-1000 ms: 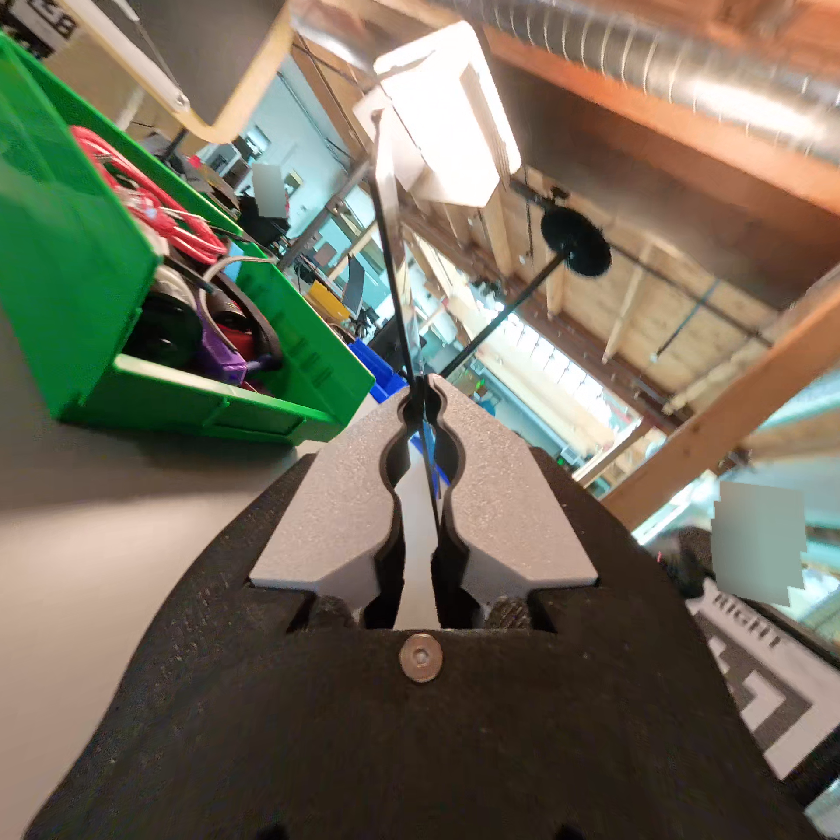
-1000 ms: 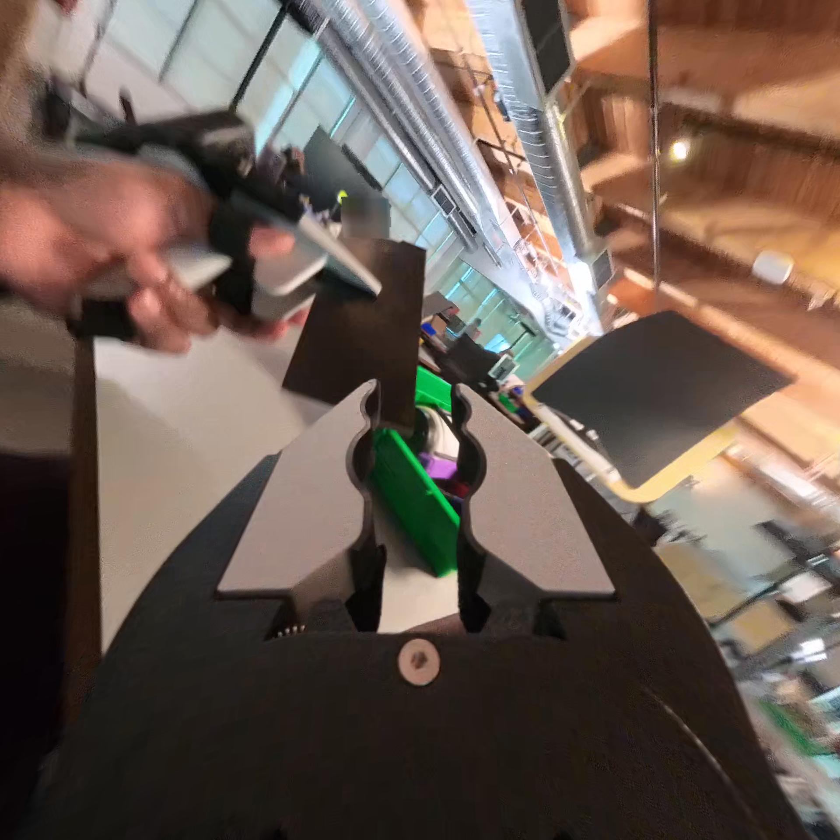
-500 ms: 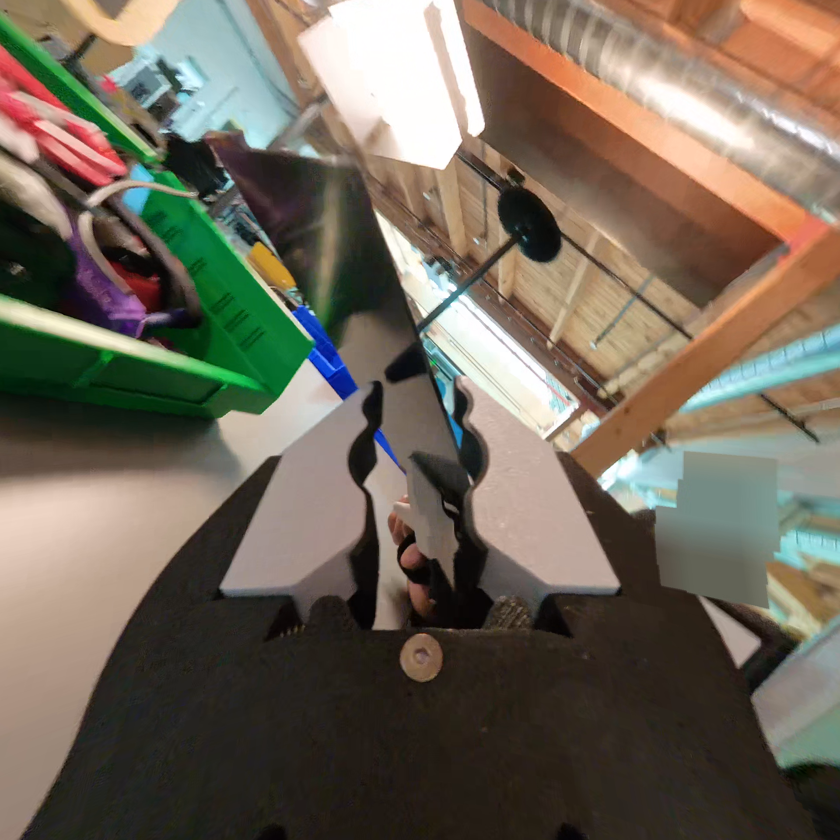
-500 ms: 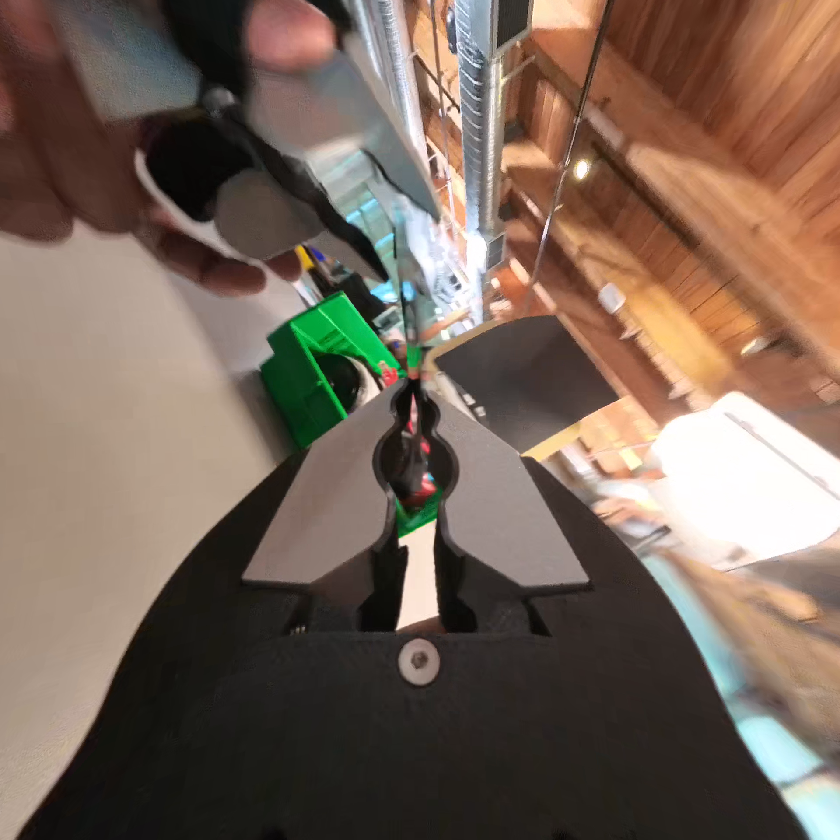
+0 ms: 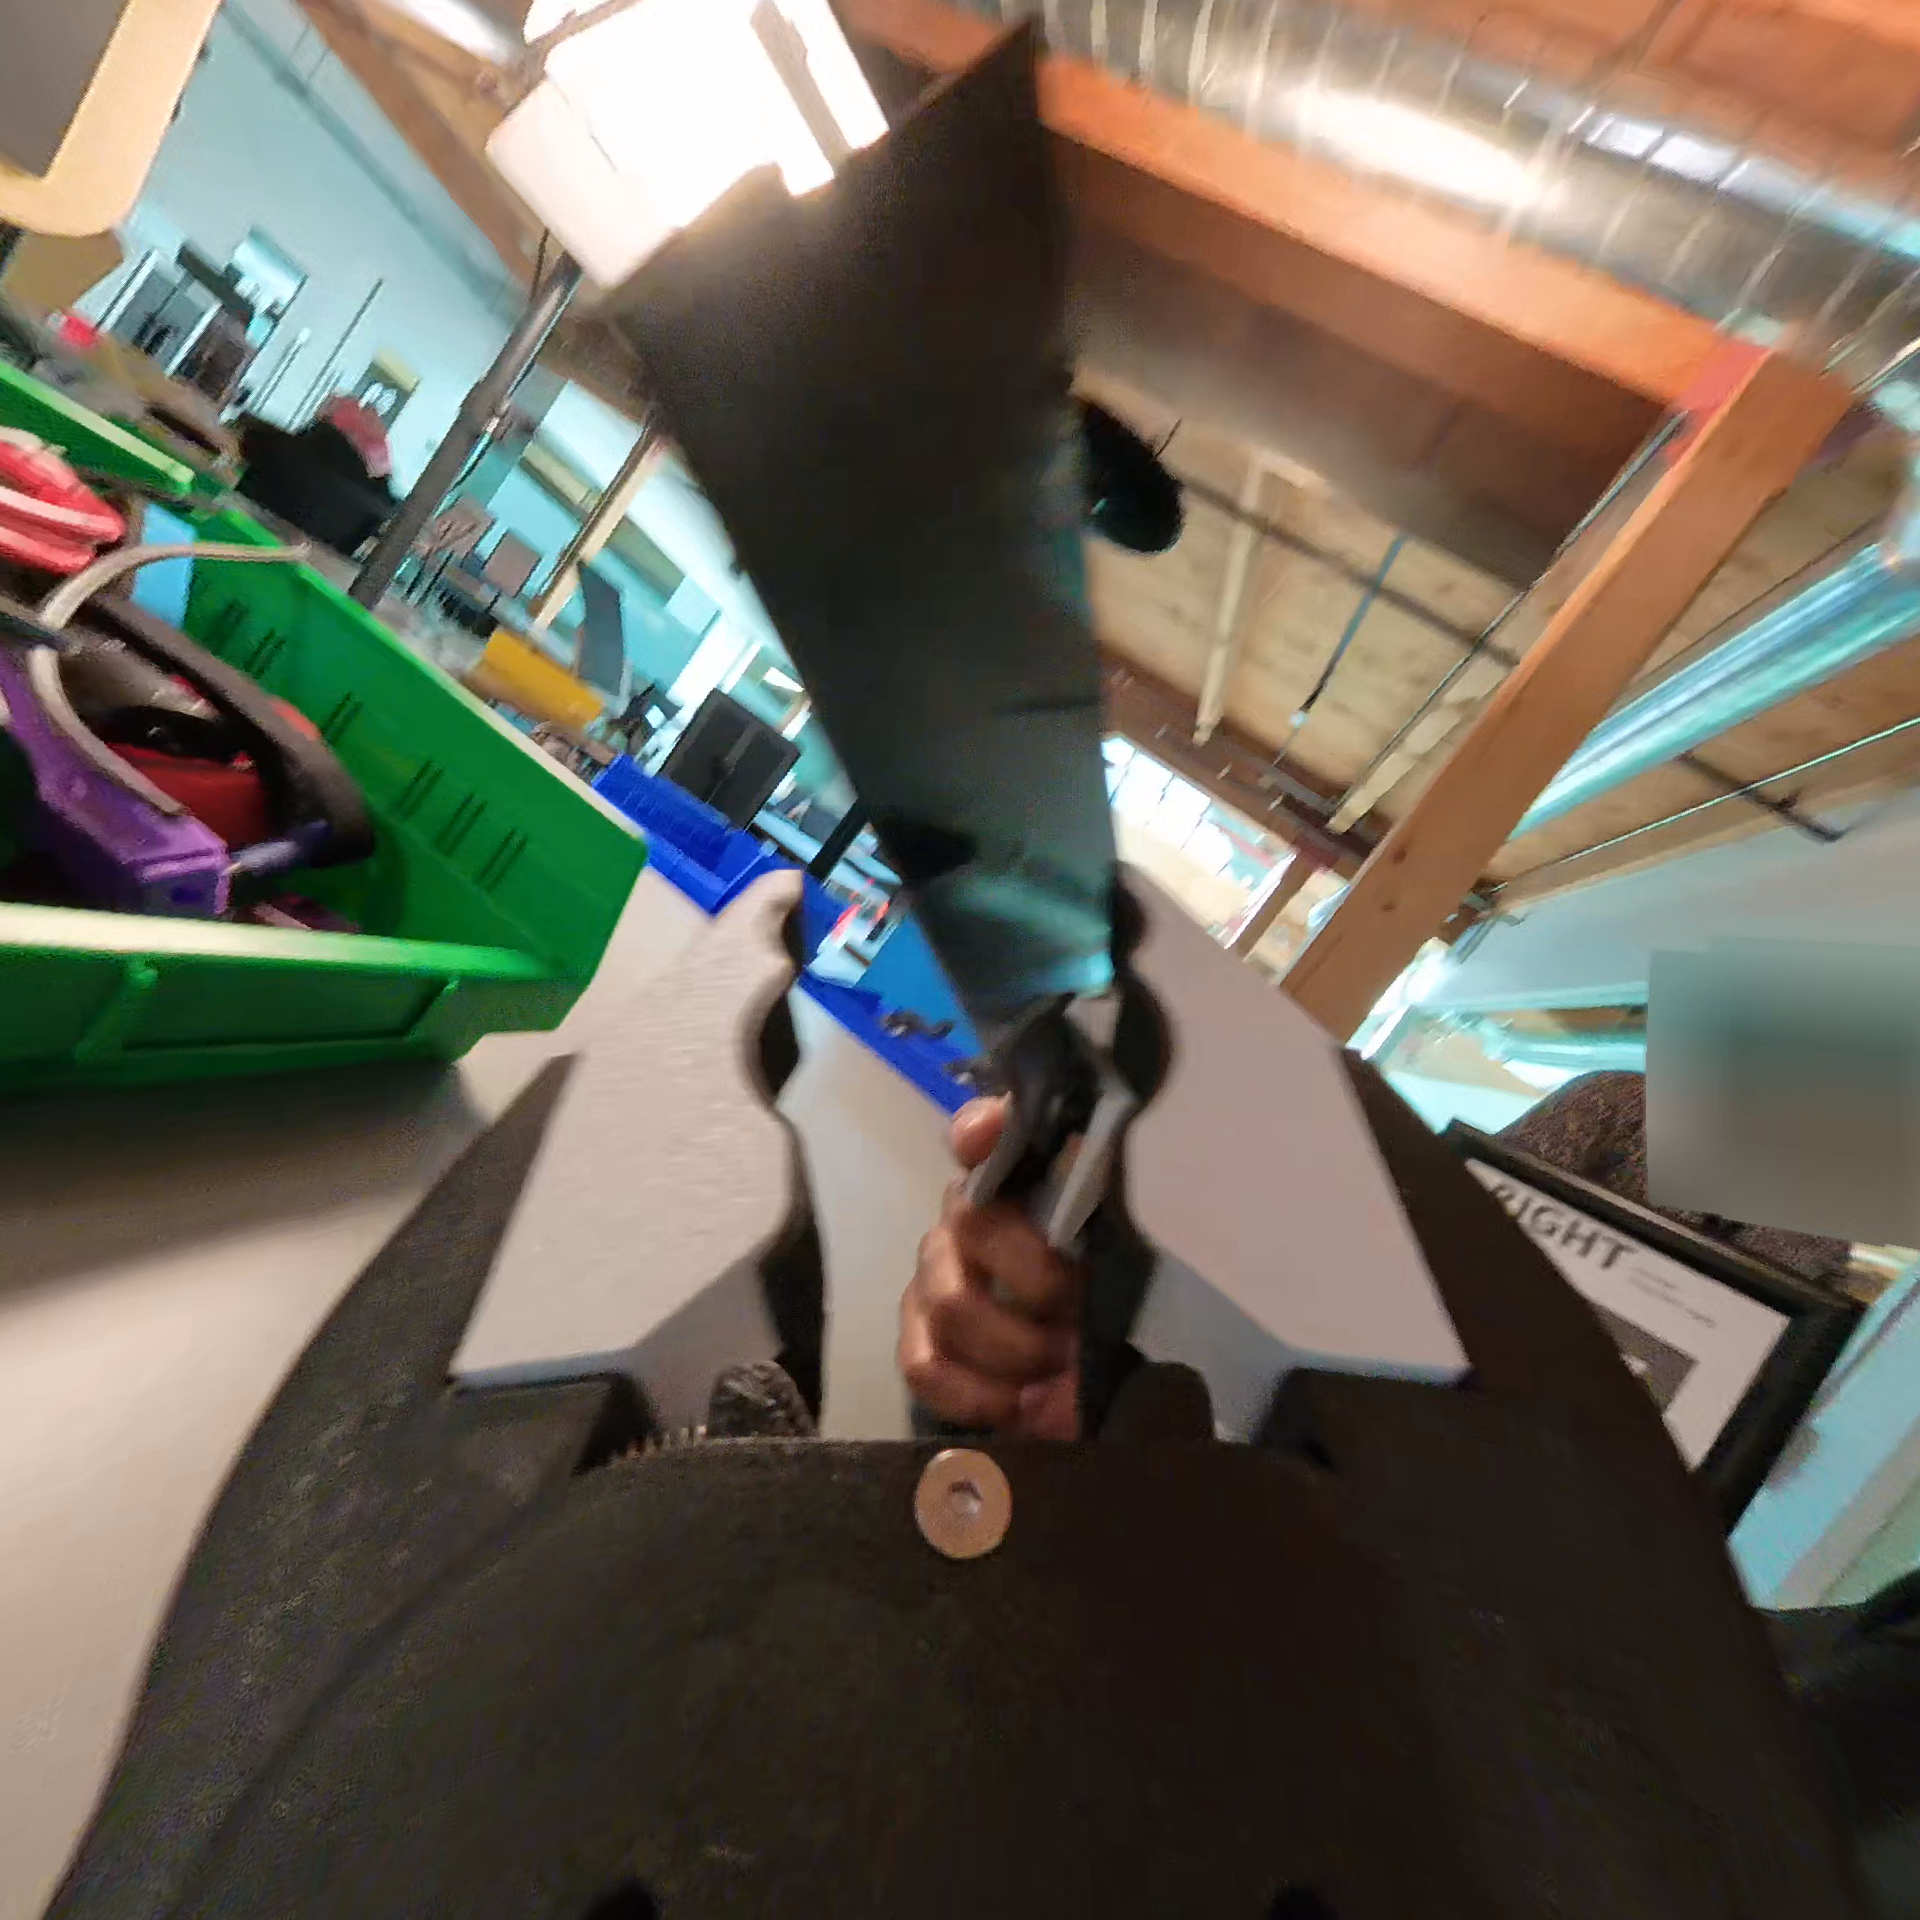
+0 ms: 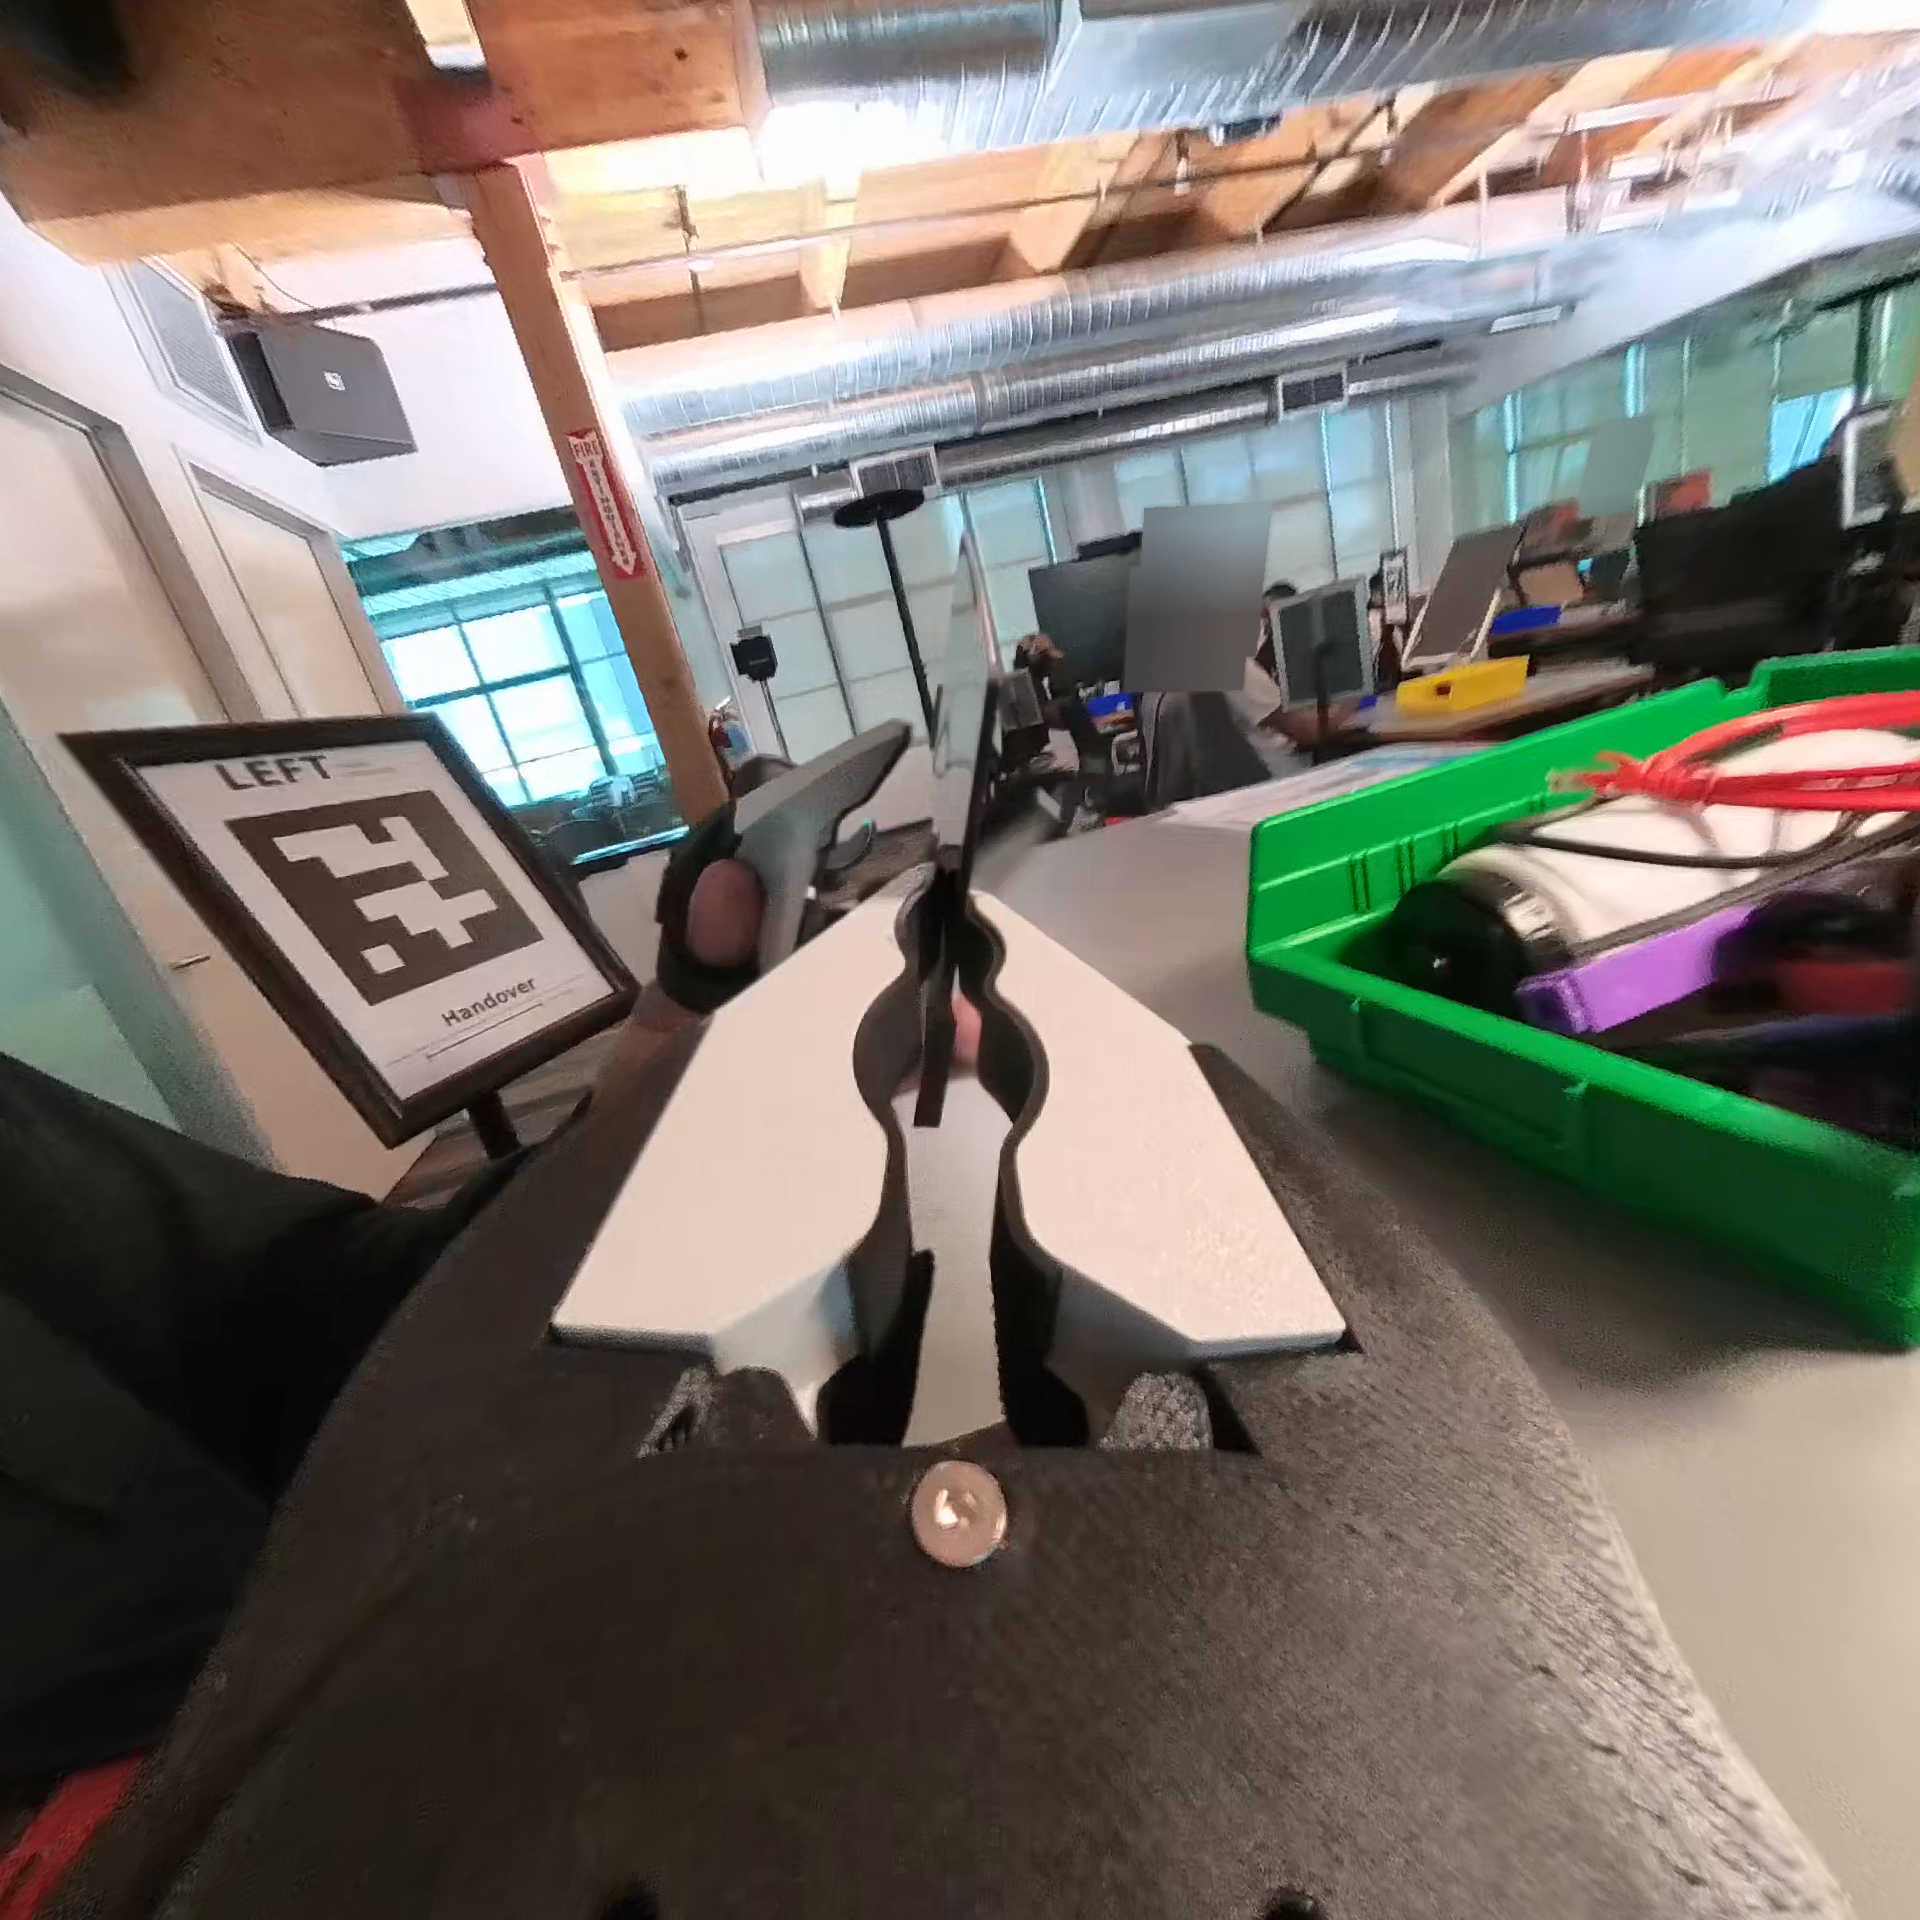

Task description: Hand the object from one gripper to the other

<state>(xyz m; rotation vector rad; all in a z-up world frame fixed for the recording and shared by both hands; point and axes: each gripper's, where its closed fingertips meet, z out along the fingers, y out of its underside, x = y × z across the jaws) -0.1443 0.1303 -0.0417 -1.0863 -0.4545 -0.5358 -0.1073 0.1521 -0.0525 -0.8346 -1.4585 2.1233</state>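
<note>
- The right tongs (image 6: 948, 914) are clamped on a thin black sheet (image 6: 958, 758), seen edge-on and standing up from their tips.
- The left tongs (image 5: 961, 914) gape apart; the sheet (image 5: 894, 499) rises just past them, with the right tongs (image 5: 1049, 1070) pinching its lower end.
- A green bin (image 6: 1558, 997) of cables sits on the grey tabletop (image 6: 1662, 1455) beyond the sheet.
- A framed marker sign (image 6: 353, 904) stands farther from the bin, on the sheet's other side.

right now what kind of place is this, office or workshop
Likely an open-plan office doubling as a lab: desks with monitors at the back, bare ceiling ducts and wooden beams, and a green parts bin on the grey table.
</note>
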